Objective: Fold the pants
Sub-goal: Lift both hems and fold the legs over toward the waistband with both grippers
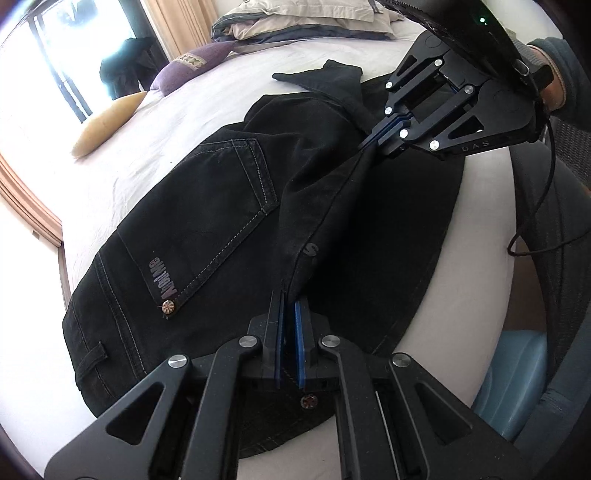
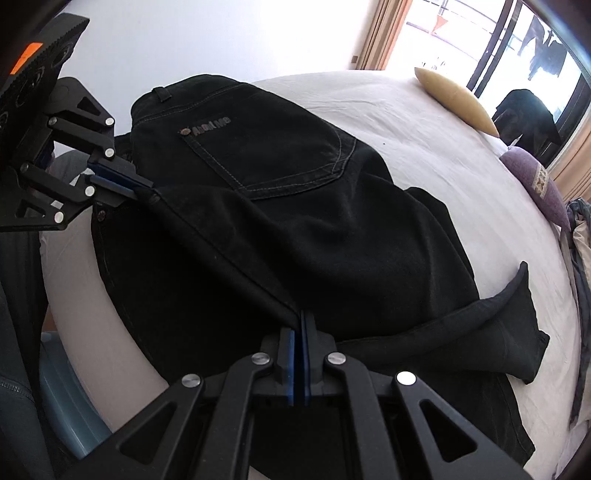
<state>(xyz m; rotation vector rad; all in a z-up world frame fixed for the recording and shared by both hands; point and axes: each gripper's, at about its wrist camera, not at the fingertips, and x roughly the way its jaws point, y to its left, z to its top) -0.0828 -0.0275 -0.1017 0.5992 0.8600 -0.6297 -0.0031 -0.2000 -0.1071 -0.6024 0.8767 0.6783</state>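
Black pants (image 1: 207, 206) lie on a white bed (image 1: 122, 162), back pocket up; they also show in the right wrist view (image 2: 295, 192). My left gripper (image 1: 290, 299) is shut on an edge of the pants near the waist; it also shows in the right wrist view (image 2: 147, 192). My right gripper (image 2: 298, 321) is shut on the same edge further along the leg; it also shows in the left wrist view (image 1: 369, 142). The edge is lifted and stretched taut between the two. A leg end (image 2: 517, 332) lies crumpled on the bed.
A tan cushion (image 1: 107, 125) and a purple pillow (image 1: 192, 66) lie on the bed, with a pile of bedding (image 1: 306, 22) behind. A window with curtains is beyond. A blue container (image 1: 513, 384) stands on the floor beside the bed.
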